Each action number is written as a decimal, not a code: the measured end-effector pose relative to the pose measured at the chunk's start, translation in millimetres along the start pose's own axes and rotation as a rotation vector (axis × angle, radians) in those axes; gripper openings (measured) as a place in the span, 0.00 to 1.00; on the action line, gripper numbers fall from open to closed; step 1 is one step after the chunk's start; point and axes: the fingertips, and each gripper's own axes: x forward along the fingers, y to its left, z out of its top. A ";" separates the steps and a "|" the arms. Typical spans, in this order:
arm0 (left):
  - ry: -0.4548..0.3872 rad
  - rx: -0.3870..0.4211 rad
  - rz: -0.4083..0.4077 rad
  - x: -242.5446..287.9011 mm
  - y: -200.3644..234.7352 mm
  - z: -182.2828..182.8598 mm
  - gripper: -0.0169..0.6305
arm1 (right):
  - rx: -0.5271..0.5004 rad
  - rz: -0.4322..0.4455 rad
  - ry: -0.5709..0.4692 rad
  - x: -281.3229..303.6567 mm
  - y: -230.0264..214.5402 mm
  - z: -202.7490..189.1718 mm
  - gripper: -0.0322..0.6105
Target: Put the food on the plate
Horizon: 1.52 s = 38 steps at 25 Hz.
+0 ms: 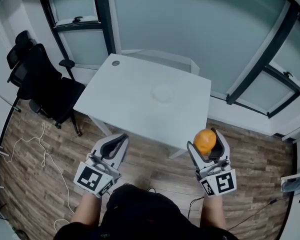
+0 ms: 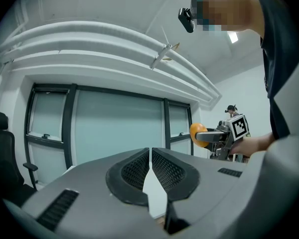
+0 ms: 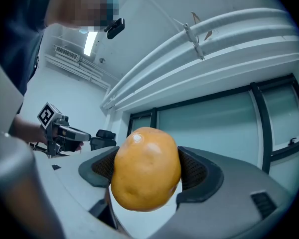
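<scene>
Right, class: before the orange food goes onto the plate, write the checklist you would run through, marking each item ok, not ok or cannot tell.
1. Orange food clamped between the right gripper jaws: ok.
2. Left gripper shut, empty and off to the side: ok.
3. Plate in view on the white table, nothing on it: ok.
4. Food above the plate: not ok; it is held short of the table's near edge.
5. Tabletop between the near edge and the plate free of things: ok.
6. Grip firm enough for the carry: cannot tell.

bright, even indoor light; fisheye bending and dark vignetted corners.
</scene>
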 end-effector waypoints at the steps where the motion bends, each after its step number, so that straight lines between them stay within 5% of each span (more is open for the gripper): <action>1: 0.005 -0.001 0.006 1.9 3.6 -1.5 0.08 | 0.003 0.005 0.002 5.3 -1.6 -3.2 0.64; 12: -0.008 -0.021 -0.030 50.0 72.2 -13.2 0.08 | -0.007 -0.007 0.039 80.2 -14.7 -27.1 0.64; 31: 0.035 -0.072 -0.186 181.5 284.9 -38.5 0.08 | -0.057 -0.114 0.183 306.8 -38.9 -77.5 0.64; 38: 0.067 -0.107 -0.209 206.2 314.6 -67.6 0.08 | 0.035 -0.163 0.282 338.6 -67.5 -138.4 0.64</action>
